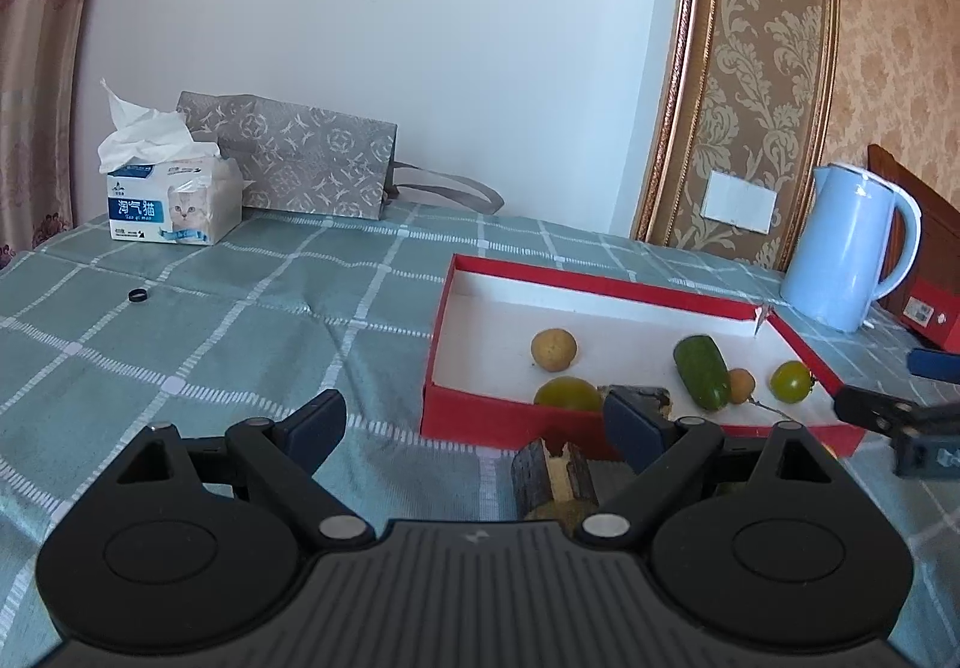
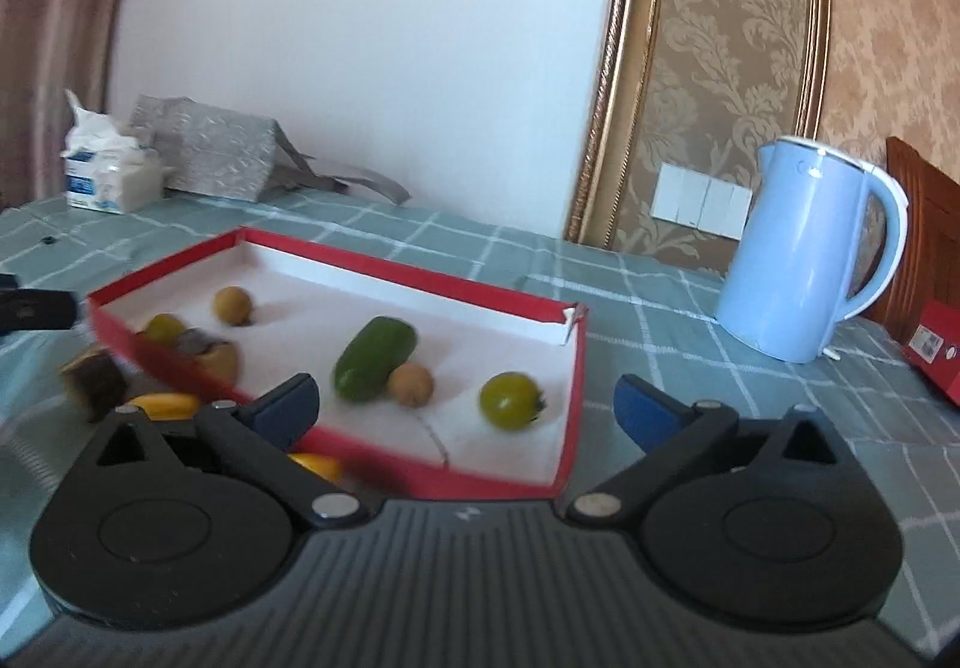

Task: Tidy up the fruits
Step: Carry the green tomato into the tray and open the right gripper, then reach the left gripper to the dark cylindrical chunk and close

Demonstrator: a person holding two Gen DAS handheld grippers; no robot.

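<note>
A red box with a white floor lies on the checked tablecloth. In it lie a green cucumber, two green tomatoes, a brown round fruit and a smaller brown one. A dark cut piece of sugarcane lies on the cloth before the box, another in the box. Yellow fruits lie beside the box. My left gripper is open and empty at the box's near-left corner. My right gripper is open and empty over the box's near edge.
A light blue kettle stands right of the box. A tissue box and a grey patterned bag stand at the back left. A small black ring lies on the cloth. A red carton sits far right.
</note>
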